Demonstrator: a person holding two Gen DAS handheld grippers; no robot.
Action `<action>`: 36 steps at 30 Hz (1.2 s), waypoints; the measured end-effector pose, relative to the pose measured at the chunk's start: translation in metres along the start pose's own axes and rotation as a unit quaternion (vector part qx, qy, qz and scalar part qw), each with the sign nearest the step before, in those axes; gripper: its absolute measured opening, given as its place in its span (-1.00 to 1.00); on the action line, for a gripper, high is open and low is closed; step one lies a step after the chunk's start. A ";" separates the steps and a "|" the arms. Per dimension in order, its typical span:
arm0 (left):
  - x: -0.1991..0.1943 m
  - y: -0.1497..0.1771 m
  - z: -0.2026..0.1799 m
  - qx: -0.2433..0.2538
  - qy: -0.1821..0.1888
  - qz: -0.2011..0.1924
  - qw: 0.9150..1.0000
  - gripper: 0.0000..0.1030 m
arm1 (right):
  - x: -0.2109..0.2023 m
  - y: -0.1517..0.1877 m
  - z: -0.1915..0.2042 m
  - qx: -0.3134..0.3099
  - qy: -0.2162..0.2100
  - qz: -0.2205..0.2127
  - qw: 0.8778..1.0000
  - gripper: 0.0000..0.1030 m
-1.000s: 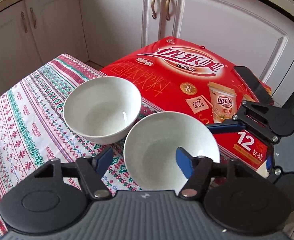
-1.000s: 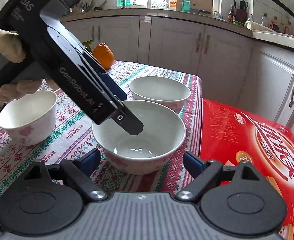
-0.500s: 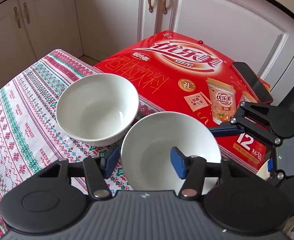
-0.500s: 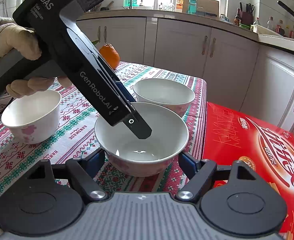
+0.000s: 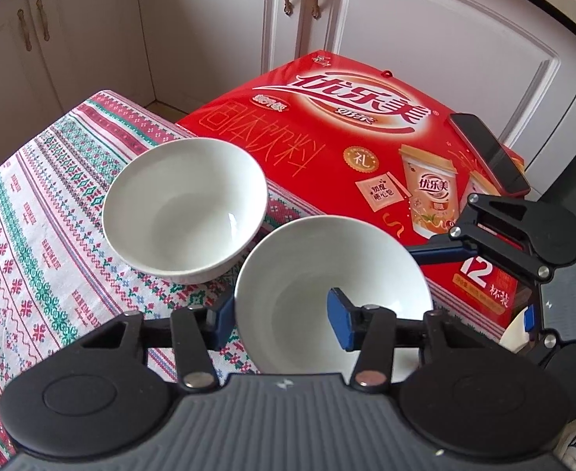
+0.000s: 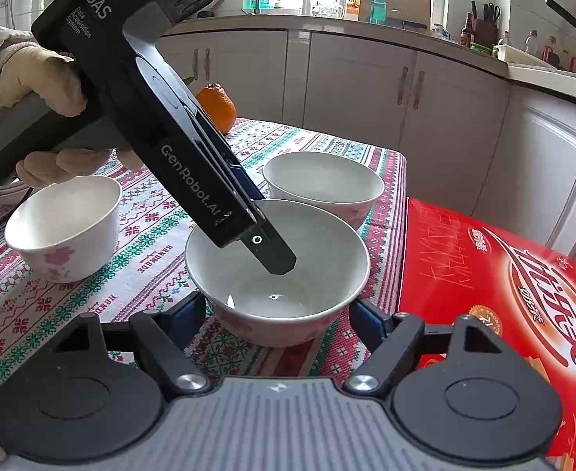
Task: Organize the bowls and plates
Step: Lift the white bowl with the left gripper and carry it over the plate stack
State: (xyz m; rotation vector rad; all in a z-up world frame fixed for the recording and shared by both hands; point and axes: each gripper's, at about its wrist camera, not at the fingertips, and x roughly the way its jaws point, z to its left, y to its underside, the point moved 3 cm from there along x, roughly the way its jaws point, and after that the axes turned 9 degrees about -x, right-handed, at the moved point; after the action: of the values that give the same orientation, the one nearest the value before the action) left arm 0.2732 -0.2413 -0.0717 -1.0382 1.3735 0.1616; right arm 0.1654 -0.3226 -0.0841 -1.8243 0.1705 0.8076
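Note:
A white bowl [image 5: 327, 267] [image 6: 327, 259] stands on the patterned tablecloth [image 5: 33, 235] near the table's edge. My left gripper [image 5: 280, 310] [image 6: 276, 259] reaches steeply down into it. One blue pad is inside and one outside, shut on the near rim. My right gripper [image 6: 280, 312] [image 5: 484, 243] comes in low from the other side. Its pads lie against the bowl's lower wall on both sides. A second white bowl [image 5: 182, 204] [image 6: 323, 176] sits just behind, close to the first. A smaller, deeper bowl with pink flowers [image 6: 60, 227] stands to the left.
A large red drink carton [image 5: 347, 137] [image 6: 504, 274] lies beside the table with a phone [image 5: 488, 153] on it. An orange [image 6: 219, 106] sits at the table's far side. Stacked plates [image 6: 1, 190] show at the far left edge. White cabinets [image 6: 366, 90] stand behind.
My left jaws have drawn together onto the near bowl's rim. My right jaws have narrowed around the same bowl. Neither bowl has moved.

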 end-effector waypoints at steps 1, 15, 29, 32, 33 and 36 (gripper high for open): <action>-0.001 0.001 0.000 0.000 0.001 0.000 1.000 -0.06 | -0.001 0.000 0.000 0.001 -0.002 0.001 1.000 0.63; -0.053 0.018 -0.007 -0.005 -0.008 -0.041 0.999 -0.06 | -0.030 -0.022 0.018 -0.017 -0.011 -0.014 1.000 0.63; -0.122 0.062 0.011 -0.041 -0.046 -0.085 0.994 -0.06 | -0.048 -0.059 0.069 -0.056 -0.047 -0.035 0.997 0.63; -0.134 0.075 0.017 -0.048 -0.057 -0.092 0.993 -0.06 | -0.047 -0.066 0.083 -0.061 -0.062 -0.036 0.996 0.62; -0.138 0.080 0.020 -0.051 -0.060 -0.093 0.993 -0.06 | -0.047 -0.068 0.088 -0.064 -0.066 -0.037 0.995 0.63; -0.145 0.092 0.029 -0.063 -0.065 -0.099 0.991 -0.06 | -0.044 -0.074 0.102 -0.074 -0.075 -0.036 0.994 0.62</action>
State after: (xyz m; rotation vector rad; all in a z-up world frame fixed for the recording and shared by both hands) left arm 0.1972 -0.1027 0.0009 -1.2416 1.1478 0.1674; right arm 0.1221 -0.2140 -0.0192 -1.8873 -0.0521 0.9228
